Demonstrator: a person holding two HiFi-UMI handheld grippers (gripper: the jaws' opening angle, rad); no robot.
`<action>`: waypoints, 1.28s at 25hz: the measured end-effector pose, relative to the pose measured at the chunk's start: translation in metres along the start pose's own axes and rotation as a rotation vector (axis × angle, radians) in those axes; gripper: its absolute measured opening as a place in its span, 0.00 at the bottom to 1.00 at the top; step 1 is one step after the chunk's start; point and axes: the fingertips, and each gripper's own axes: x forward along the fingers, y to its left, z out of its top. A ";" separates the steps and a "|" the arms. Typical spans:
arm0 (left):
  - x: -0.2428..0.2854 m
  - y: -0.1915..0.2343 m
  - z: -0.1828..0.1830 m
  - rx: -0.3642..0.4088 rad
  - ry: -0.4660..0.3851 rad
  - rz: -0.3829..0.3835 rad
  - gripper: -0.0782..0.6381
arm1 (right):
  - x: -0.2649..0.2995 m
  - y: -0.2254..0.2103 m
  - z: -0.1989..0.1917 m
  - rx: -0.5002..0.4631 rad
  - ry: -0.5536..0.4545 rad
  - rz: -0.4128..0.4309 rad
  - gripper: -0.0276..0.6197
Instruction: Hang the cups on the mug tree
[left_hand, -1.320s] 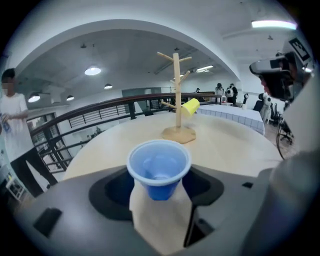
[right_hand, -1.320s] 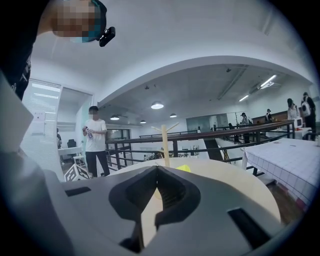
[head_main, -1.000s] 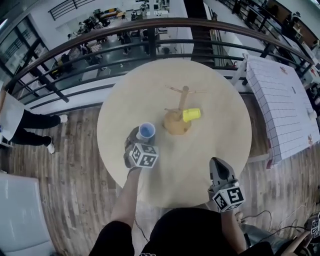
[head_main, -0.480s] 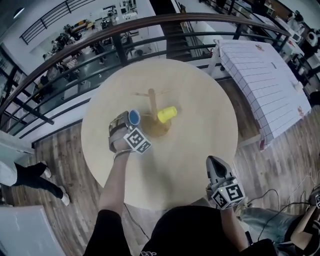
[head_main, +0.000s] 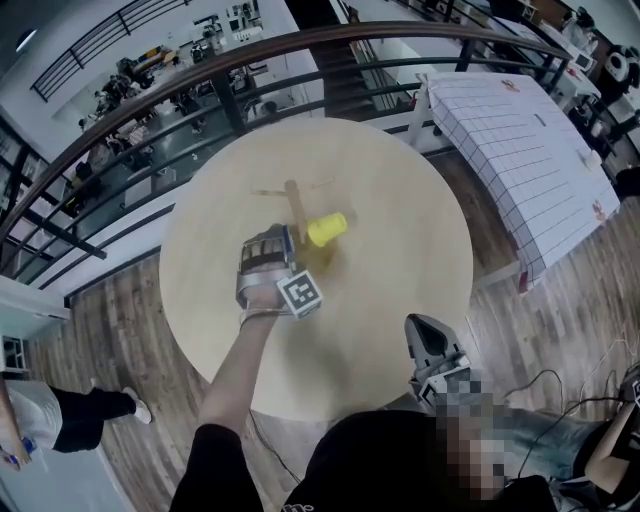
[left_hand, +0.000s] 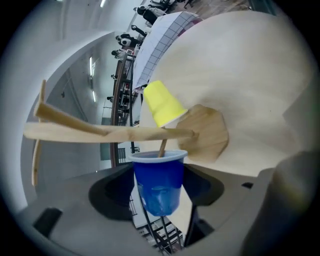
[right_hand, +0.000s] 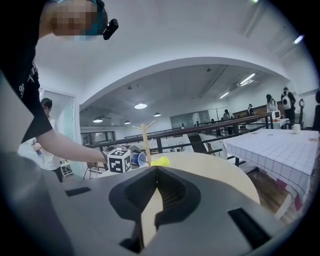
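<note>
My left gripper (head_main: 270, 250) is clamped on the blue cup (left_hand: 159, 182), tipped on its side just left of the mug tree (head_main: 294, 206) near the round table's (head_main: 400, 270) middle. One thin peg (left_hand: 162, 148) reaches into the cup's mouth. A yellow cup (head_main: 327, 229) hangs on a peg on the tree's right side, close to the blue one. My right gripper (head_main: 430, 340) hangs over the table's near right edge, jaws closed on nothing, well apart from the tree.
</note>
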 end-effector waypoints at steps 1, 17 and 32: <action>-0.001 -0.003 0.003 0.012 -0.002 -0.003 0.53 | 0.000 0.000 0.000 -0.006 0.002 -0.001 0.05; -0.018 -0.026 0.020 -0.022 -0.149 -0.090 0.54 | 0.004 0.000 -0.013 -0.007 0.039 0.016 0.05; -0.171 0.062 -0.008 -0.898 -0.530 -0.008 0.39 | 0.035 0.027 0.018 0.029 -0.019 0.109 0.05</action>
